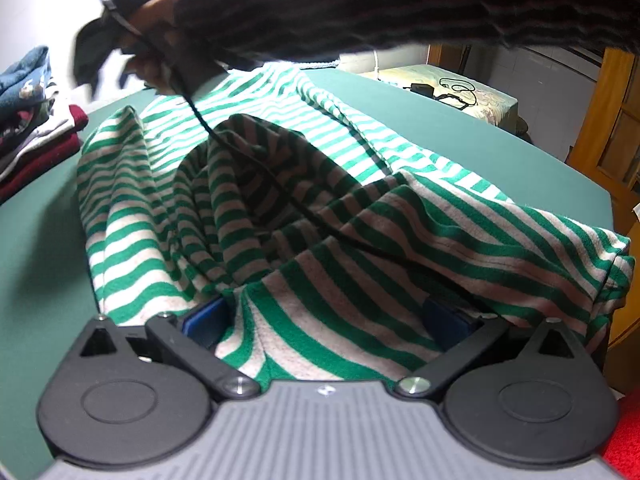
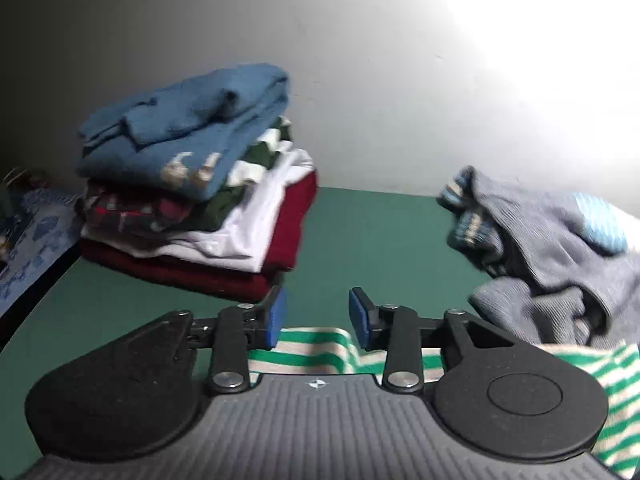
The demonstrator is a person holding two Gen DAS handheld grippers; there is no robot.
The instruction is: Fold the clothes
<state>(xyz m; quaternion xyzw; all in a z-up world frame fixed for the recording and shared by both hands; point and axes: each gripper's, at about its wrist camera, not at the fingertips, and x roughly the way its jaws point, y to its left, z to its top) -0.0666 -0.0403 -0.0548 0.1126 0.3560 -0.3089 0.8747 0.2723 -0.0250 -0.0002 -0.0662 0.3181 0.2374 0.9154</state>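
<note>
The left tongs point(image 1: 332, 320) sit nearest, their blue pads spread wide with a bunched fold of the green-and-white striped garment point(image 1: 304, 208) lying between them; whether the pads press the cloth cannot be told. The striped garment lies crumpled on the green desk point(image 1: 460, 128), heaped in ridges just beyond the left tongs and running flat toward the desk's far edge; a thin black cable point(image 1: 256, 168) trails across its folds. Above the garment's far end a person's arm in a dark sleeve point(image 1: 380, 4) reaches across, the hand point(image 1: 148, 36) gripping the other tool.

In the right wrist view the right tongs point(image 2: 318, 318) stand apart, holding nothing, hovering over the garment's edge with bare desk showing between the blue pads. Beyond the garment, to the left in this view, a neat stack of folded clothes point(image 2: 200, 196) rests on the desk, a blue sweater on top and a dark red piece at the bottom; to the right, a loose pile of grey clothes point(image 2: 560, 248); behind both, a plain pale wall point(image 2: 360, 60).
</note>
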